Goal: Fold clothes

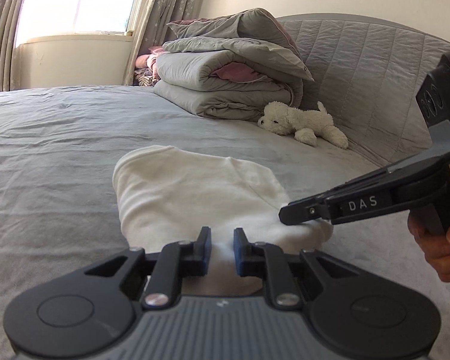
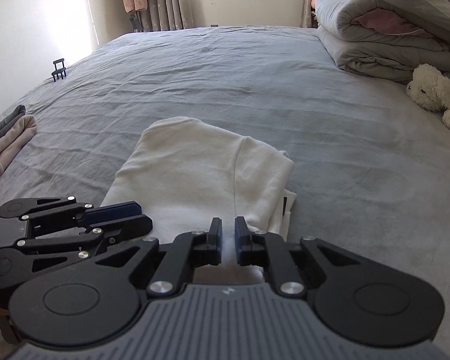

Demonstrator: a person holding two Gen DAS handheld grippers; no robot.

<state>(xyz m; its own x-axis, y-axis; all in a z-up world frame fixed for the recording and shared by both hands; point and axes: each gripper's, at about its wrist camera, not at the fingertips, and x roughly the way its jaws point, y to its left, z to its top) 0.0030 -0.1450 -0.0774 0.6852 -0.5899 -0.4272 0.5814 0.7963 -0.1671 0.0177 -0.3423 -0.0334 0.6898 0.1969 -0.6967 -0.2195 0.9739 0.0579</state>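
Left gripper and right gripper each clamp the white garment's 6 o'clock hem; uneven lifting could skew the fold.

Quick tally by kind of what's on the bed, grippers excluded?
White garment, being folded: 1
Folded clothes at the bed's edge, one grey, one pink: 2
Folded quilts in the stack: 2, possibly more
White plush dog: 1
Small black stand: 1
Total: 7
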